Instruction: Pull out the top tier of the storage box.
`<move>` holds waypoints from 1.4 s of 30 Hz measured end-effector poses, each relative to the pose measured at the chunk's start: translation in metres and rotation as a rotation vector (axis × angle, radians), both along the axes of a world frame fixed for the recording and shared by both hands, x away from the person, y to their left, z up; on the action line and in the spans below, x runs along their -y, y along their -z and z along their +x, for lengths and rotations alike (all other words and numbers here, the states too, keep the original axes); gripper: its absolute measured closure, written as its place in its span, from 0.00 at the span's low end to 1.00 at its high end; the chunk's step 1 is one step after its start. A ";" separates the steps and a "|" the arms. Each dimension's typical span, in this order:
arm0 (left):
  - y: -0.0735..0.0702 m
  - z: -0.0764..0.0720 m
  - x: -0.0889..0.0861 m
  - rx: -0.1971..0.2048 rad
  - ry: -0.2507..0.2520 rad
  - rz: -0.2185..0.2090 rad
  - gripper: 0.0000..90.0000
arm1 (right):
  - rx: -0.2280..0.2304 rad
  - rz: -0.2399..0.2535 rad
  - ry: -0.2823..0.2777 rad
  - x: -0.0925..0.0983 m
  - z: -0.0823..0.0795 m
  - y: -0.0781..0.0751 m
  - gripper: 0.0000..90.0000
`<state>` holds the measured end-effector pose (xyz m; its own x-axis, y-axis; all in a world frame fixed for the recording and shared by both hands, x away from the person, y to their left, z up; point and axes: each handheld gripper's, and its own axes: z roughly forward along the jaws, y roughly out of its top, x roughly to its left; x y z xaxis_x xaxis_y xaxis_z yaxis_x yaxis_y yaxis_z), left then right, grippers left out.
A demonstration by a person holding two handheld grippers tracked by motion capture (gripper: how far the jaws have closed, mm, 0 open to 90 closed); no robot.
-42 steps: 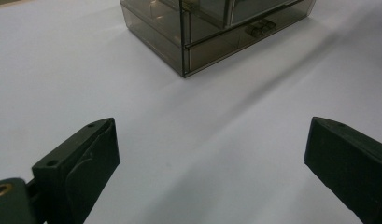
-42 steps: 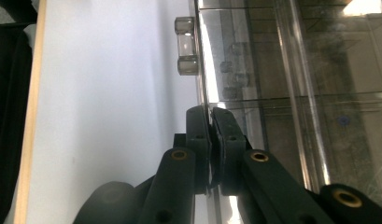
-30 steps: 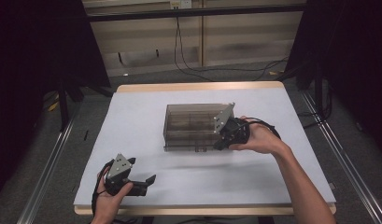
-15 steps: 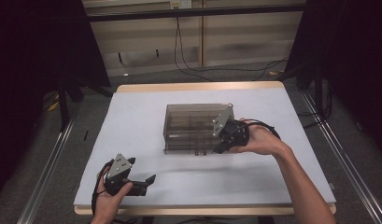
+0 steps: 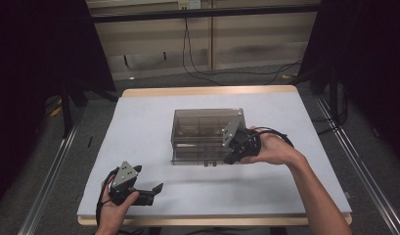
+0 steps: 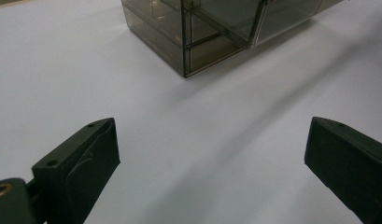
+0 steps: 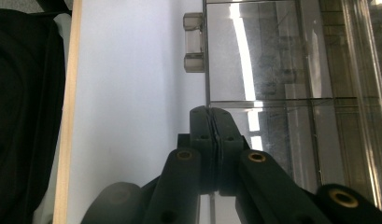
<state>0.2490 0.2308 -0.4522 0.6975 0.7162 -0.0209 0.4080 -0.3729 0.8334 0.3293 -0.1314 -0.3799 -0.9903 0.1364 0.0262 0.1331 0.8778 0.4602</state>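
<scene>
A smoky clear plastic drawer box (image 5: pixel 202 131) stands in the middle of the white table top (image 5: pixel 139 127). My right gripper (image 5: pixel 231 155) is at the box's near right corner, jaws shut. In the right gripper view its jaws (image 7: pixel 210 114) are pressed together with nothing seen between them, tips at the box front (image 7: pixel 263 60) below a clear drawer handle (image 7: pixel 194 42). My left gripper (image 5: pixel 151 192) rests near the table's front left edge. It (image 6: pixel 207 154) stands wide open over bare table, with the box's corner (image 6: pixel 186 51) farther off.
The table's wooden front edge (image 5: pixel 212 221) runs just behind my left hand. Metal rails (image 5: pixel 51 181) flank the table on the floor at both sides. Cables (image 5: pixel 207 68) lie on the floor beyond the far edge.
</scene>
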 end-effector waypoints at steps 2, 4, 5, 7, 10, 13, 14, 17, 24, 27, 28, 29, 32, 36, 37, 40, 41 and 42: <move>0.000 0.000 0.000 -0.001 0.001 0.001 0.04 | -0.006 0.001 0.007 0.000 -0.001 0.000 0.99; 0.000 0.000 0.000 0.000 0.001 0.001 0.03 | -0.004 0.005 0.003 -0.001 -0.002 0.000 0.99; 0.000 0.000 0.000 0.000 0.002 0.002 0.04 | -0.008 0.002 0.003 -0.001 -0.003 0.000 0.99; 0.000 0.000 0.000 0.001 0.005 0.004 0.03 | -0.002 -0.003 0.002 -0.002 -0.004 0.000 0.99; 0.000 0.000 0.000 -0.002 0.002 0.001 0.03 | -0.005 -0.009 -0.002 -0.002 -0.005 0.000 0.99; 0.000 0.000 0.000 0.001 0.002 0.001 0.03 | -0.009 -0.010 0.000 -0.003 -0.007 0.000 0.99; 0.000 0.000 0.000 0.000 0.004 0.003 0.03 | -0.009 -0.010 -0.002 -0.003 -0.007 0.000 0.99; 0.000 0.000 0.000 0.003 0.003 0.007 0.03 | -0.016 -0.008 -0.005 -0.003 -0.007 0.001 0.99; 0.000 0.000 0.000 0.001 0.004 0.003 0.03 | -0.018 -0.015 -0.015 -0.004 -0.009 0.001 0.99; 0.000 0.000 0.001 0.002 0.003 0.005 0.03 | -0.024 -0.015 -0.018 -0.004 -0.008 0.001 0.99; 0.000 0.000 0.001 0.002 0.003 0.005 0.03 | -0.025 -0.015 -0.016 -0.004 -0.008 0.001 0.99; 0.000 0.000 0.001 0.002 0.003 0.005 0.03 | -0.030 -0.011 -0.011 -0.003 -0.008 0.001 0.99; 0.000 0.001 0.000 0.001 0.003 0.002 0.03 | -0.014 -0.009 0.016 -0.002 -0.008 0.001 0.89; 0.000 0.000 0.000 0.001 0.002 -0.001 0.03 | 0.002 0.024 0.027 0.000 -0.009 -0.004 0.84; 0.000 0.001 0.000 0.001 0.002 0.001 0.03 | 0.004 0.029 0.031 0.001 -0.009 -0.005 0.82; -0.001 0.000 0.001 0.002 0.003 0.001 0.03 | 0.038 0.060 0.045 0.003 -0.010 -0.007 0.73; -0.001 0.000 0.001 0.003 0.003 0.002 0.03 | 0.044 0.069 0.057 0.004 -0.011 -0.008 0.69; 0.000 0.000 0.001 0.002 0.001 0.002 0.03 | 0.048 0.077 0.066 0.005 -0.011 -0.009 0.67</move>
